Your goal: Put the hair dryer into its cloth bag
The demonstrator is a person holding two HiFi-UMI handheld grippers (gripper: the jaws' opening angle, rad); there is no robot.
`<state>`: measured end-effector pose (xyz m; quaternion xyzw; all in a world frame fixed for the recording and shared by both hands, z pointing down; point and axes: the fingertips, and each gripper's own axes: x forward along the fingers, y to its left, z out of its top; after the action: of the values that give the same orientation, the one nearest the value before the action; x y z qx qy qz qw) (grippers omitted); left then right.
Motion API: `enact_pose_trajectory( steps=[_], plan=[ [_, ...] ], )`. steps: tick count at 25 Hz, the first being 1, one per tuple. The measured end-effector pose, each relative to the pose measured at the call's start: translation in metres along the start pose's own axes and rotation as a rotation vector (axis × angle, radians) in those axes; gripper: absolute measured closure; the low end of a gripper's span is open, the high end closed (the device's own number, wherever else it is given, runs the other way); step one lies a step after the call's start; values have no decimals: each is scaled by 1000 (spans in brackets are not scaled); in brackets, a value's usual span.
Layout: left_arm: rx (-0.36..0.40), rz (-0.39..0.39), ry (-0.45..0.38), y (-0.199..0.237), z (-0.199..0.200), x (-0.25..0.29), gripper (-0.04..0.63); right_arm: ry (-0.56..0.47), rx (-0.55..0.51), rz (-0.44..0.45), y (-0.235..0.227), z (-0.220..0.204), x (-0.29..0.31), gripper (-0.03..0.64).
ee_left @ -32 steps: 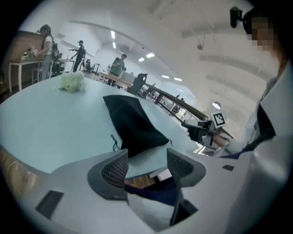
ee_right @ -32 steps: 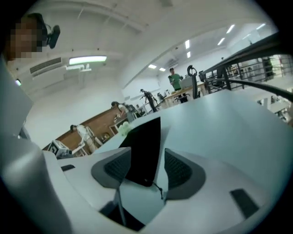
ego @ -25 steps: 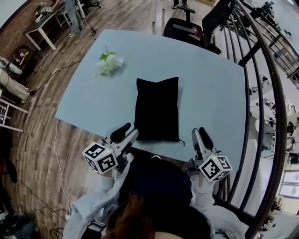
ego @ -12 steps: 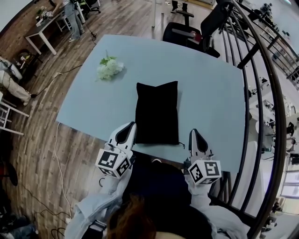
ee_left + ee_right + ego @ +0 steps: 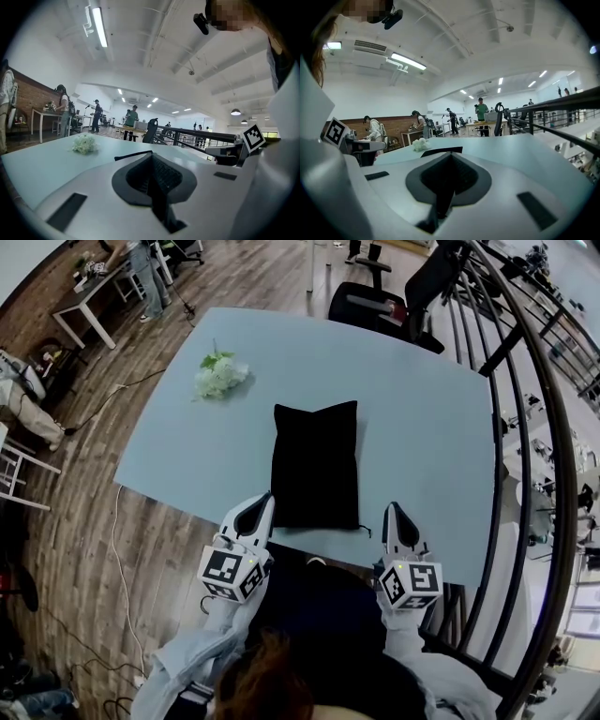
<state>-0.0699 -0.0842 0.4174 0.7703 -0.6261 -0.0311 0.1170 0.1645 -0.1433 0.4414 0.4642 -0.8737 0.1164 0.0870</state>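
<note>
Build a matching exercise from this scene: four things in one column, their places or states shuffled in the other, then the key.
Column one:
1. cloth bag
2. flower bunch
3. right gripper
4. black chair

Column two:
a. beyond the far edge of the table
b. lying flat mid-table
c. toward the table's left edge, beyond the bag
d. jaws shut, at the near edge, right of the bag

Pairs: 1-b, 2-c, 3-d, 4-a

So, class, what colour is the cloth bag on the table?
The bag is black; the head view shows it best.
</note>
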Motion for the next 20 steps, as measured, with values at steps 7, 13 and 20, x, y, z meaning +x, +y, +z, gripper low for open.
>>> enact_pose_trajectory(
  steps=[7,13,20],
  plan=[
    [30,-8,17,-5,-2,5,580,19,-20,13,2,1,2,610],
    [39,-3,26,-6,-5,3,578,27,-13,28,5,-2,2,609],
    [34,10,35,-5,-10,-1,580,34,-14,28,5,-5,2,609]
  ],
)
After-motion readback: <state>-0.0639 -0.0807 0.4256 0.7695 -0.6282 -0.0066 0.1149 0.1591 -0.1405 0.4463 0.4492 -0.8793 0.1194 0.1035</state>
